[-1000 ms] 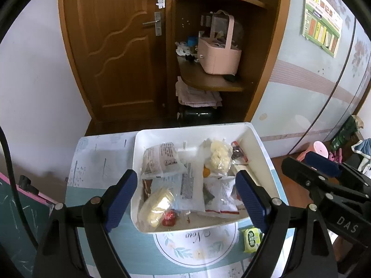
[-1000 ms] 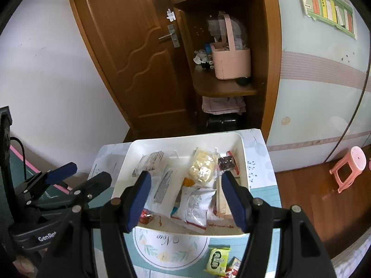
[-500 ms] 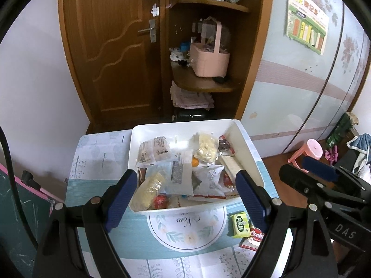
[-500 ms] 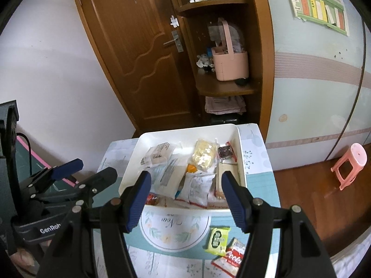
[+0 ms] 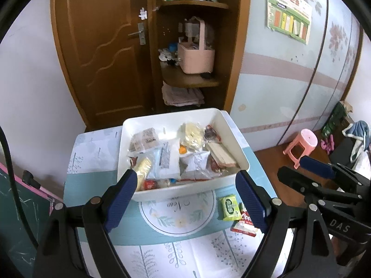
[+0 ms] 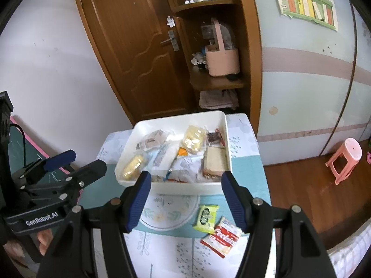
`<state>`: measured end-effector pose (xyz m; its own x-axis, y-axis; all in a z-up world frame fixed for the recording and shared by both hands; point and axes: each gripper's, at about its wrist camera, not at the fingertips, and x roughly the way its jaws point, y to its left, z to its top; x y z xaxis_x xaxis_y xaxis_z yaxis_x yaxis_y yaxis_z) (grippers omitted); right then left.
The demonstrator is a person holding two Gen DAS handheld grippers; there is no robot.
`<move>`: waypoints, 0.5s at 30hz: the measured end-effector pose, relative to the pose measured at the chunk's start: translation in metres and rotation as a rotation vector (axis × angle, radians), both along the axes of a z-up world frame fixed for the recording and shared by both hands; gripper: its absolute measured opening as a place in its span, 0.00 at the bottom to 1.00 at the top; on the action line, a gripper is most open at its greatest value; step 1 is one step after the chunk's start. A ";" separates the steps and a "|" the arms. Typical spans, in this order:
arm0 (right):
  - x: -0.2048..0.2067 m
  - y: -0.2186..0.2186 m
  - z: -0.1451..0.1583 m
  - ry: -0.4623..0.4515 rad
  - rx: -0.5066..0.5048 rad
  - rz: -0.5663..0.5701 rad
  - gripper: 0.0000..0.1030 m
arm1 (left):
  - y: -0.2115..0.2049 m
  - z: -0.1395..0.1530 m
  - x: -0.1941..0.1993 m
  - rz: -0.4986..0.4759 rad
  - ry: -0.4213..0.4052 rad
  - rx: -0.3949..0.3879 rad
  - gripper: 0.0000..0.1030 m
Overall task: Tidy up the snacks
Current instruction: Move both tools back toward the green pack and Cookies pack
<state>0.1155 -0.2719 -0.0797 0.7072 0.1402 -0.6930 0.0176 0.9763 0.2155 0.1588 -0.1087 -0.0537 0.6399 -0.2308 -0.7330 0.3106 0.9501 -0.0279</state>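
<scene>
My left gripper [image 5: 185,199] and right gripper [image 6: 185,199] hang over the table [image 5: 92,180], jaws apart, empty. White tray [image 5: 234,143] of snacks at 12 o'clock. Green packet [image 6: 205,217] and red packet [image 6: 222,236] lie at 4 o'clock near the table's right edge; bare floor [image 6: 301,197] beyond.

Door [image 5: 102,53]: brown wood, shut.
Pink basket [image 5: 196,56]: on middle shelf [image 5: 190,80].
Pink stool [image 6: 345,158]: on floor, right.
Poster [image 5: 288,20]: on wall.
</scene>
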 end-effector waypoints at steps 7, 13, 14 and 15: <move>-0.015 -0.016 -0.023 0.047 -0.004 -0.024 0.62 | -0.017 -0.020 -0.002 -0.040 0.036 0.026 0.83; -0.023 -0.033 -0.058 0.112 -0.017 -0.040 0.62 | -0.034 -0.058 0.001 -0.090 0.108 0.065 0.83; -0.024 -0.036 -0.065 0.126 -0.014 -0.041 0.62 | -0.037 -0.066 0.003 -0.101 0.124 0.073 0.83; -0.025 -0.041 -0.076 0.147 -0.010 -0.044 0.62 | -0.039 -0.071 0.003 -0.110 0.135 0.080 0.83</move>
<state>0.0905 -0.3124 -0.1557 0.6037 0.1040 -0.7904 0.0913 0.9759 0.1982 0.1614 -0.1481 -0.1252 0.5083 -0.2314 -0.8295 0.4111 0.9116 -0.0024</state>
